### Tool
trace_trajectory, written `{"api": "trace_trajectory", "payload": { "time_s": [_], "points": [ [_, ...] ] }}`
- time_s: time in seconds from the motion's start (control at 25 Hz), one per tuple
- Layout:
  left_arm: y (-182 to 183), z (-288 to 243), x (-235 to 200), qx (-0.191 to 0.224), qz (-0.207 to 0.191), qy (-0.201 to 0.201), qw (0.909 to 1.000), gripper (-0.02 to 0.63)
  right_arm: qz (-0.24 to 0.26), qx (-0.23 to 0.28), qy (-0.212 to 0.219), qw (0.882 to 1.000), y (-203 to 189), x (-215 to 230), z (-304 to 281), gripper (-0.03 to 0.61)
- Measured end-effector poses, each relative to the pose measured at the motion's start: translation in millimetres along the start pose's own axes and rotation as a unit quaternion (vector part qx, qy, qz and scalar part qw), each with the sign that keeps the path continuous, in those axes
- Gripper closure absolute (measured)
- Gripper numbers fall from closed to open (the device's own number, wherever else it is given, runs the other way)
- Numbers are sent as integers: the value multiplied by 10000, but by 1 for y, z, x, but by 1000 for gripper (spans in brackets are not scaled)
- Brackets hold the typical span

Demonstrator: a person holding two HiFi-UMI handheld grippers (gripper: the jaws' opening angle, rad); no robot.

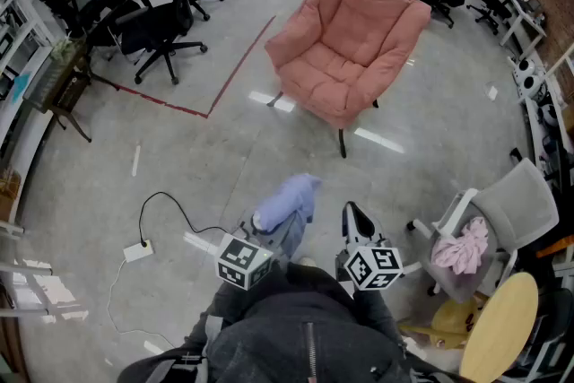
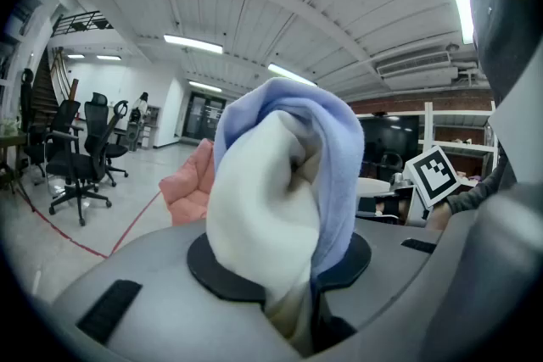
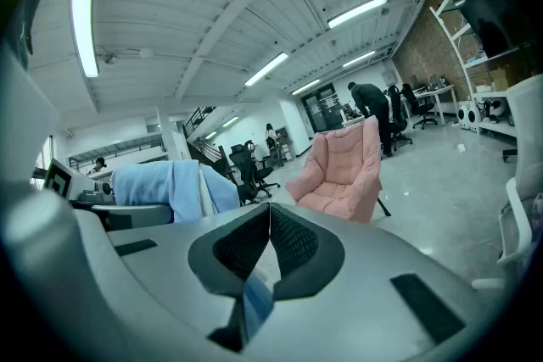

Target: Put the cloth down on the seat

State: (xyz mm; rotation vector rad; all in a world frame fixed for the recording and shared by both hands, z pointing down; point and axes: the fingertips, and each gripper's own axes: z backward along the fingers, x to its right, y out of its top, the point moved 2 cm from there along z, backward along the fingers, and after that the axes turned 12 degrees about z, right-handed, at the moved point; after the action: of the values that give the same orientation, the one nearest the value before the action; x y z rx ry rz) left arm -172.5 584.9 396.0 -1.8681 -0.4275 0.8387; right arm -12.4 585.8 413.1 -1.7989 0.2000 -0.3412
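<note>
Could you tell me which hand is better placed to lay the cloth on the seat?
Left: the left tongs clamp the cloth, facing the armchair; the right tongs are shut, empty.

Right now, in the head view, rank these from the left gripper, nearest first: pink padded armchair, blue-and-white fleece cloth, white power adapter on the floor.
1. blue-and-white fleece cloth: clamped in the left gripper.
2. white power adapter: on the floor, to its left.
3. pink padded armchair: ahead, across the floor.
</note>
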Motion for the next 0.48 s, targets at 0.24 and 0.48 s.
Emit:
{"api": "trace_trajectory", "payload": {
  "time_s": [0.24,0.48],
  "points": [
    [1,-17,5,22,22,32,10000,499,-38,123,88,9999,6,16,-3,568],
    [5,-35,12,87,-25,79,9999,499,-191,218,133,9995,9,34,-3,567]
  ]
}}
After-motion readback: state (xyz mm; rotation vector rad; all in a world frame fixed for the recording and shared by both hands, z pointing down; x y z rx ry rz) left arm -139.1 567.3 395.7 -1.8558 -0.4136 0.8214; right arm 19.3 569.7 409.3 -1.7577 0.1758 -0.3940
